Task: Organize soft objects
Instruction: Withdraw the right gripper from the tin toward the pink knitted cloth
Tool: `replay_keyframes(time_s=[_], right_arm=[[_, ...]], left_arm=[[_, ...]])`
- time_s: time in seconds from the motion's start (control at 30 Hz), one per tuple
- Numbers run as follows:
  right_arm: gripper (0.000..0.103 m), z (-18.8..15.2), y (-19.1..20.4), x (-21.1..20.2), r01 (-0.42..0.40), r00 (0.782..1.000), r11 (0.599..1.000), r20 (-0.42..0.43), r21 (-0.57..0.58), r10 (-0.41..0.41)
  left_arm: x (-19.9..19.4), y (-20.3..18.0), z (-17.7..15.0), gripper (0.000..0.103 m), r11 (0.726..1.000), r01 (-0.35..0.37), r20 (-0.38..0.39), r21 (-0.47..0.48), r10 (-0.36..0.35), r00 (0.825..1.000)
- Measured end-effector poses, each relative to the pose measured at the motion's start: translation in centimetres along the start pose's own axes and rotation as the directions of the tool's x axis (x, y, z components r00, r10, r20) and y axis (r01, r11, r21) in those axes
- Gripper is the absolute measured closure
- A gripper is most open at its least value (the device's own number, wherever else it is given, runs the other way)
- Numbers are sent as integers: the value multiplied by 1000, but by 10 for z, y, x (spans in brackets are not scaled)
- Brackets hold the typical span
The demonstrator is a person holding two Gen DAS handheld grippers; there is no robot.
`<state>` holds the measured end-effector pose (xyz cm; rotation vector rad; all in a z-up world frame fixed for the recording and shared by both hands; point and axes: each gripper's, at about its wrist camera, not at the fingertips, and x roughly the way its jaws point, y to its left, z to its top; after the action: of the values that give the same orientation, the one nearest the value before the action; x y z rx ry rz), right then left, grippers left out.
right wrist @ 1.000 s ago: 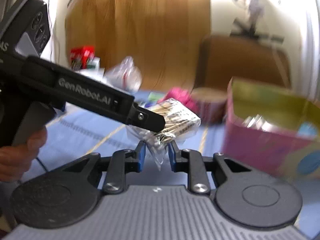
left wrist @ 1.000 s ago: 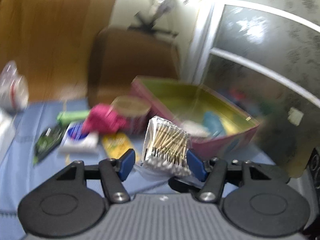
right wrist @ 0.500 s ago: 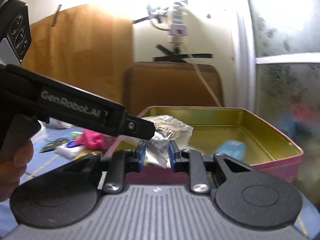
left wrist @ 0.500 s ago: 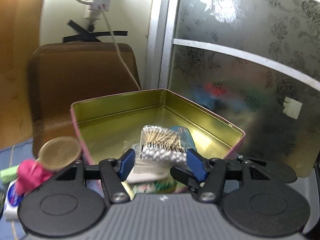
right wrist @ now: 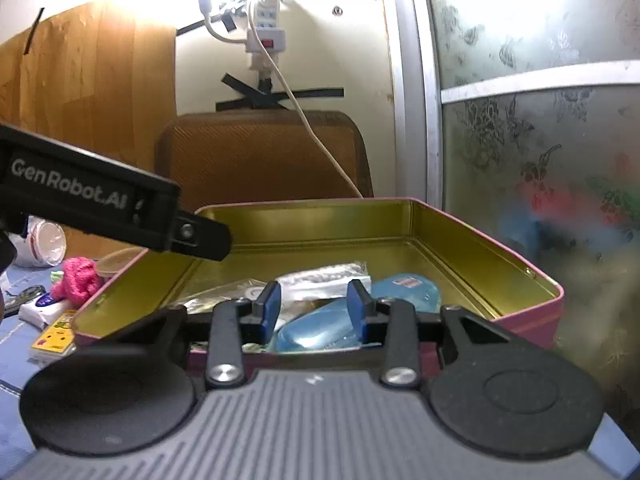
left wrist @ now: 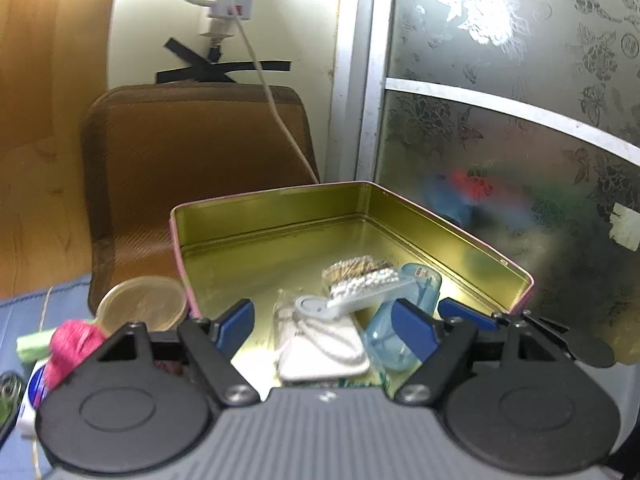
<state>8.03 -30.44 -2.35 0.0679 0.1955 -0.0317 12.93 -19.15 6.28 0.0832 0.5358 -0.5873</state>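
Note:
A pink tin with a gold inside point(left wrist: 460, 236) point(right wrist: 472, 240) stands open in front of both grippers. The clear bag of cotton swabs point(left wrist: 362, 274) point(right wrist: 320, 278) lies loose inside it, on a white packet point(left wrist: 320, 348) and beside a blue plastic case point(left wrist: 400, 320) point(right wrist: 320, 330). My left gripper point(left wrist: 324, 326) is open and empty over the tin's near edge. My right gripper point(right wrist: 314, 310) is open and empty, just behind the tin's near wall. The left gripper's black body point(right wrist: 92, 200) crosses the right wrist view at the left.
A pink yarn ball point(left wrist: 72, 346) point(right wrist: 78, 278), a round lidded tub point(left wrist: 140, 304), a green roll point(left wrist: 30, 346) and small packets point(right wrist: 54, 330) lie on the blue cloth left of the tin. A brown chair back point(left wrist: 192, 152) and a frosted glass door point(left wrist: 520, 120) stand behind.
Both grippers swung from the cloth to the tin with the swab bag. The right gripper has opened and let the bag go; it now lies in the tin.

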Motion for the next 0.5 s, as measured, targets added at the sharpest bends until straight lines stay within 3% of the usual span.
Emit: replay_keyframes(time_s=[0.27,0.4,0.5], right_arm=[[64,6,15,-17,-47,999,998,22,32,46],[64,10,35,-24,-109,994,994,31,31,108],[64,10,57,-31,-167,985,986,33,-2,167]], left_arm=[[-57,47,-37,24,996,-35,20,-83,37,999],[-83,89,-65,23,981,-132,-6,-143,133,991],[-97,125,-86,23,952,-229,-46,-201,225,973]])
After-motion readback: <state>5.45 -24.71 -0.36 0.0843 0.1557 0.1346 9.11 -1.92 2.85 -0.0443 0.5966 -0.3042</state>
